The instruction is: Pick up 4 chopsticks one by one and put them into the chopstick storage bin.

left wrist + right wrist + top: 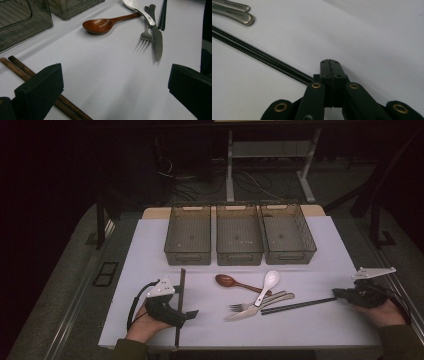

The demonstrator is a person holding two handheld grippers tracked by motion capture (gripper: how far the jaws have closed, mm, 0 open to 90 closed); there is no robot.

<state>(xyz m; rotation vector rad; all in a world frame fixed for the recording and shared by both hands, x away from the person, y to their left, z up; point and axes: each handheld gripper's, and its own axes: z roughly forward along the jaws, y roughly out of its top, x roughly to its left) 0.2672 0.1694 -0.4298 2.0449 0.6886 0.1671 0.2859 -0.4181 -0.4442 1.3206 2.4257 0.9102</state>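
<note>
Chopsticks (298, 306), black, are laid on the white table (150, 250) just beside the right gripper (330, 65), jaws pressed together on nothing. Left gripper (187, 315) is held low, jaws spread apart, over brown sticks (17, 68). Three bins (239, 240) are lined up behind.

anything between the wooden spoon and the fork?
Nothing. In the left gripper view the stretch from the wooden spoon to the fork is bare white table; the high view agrees.
</note>
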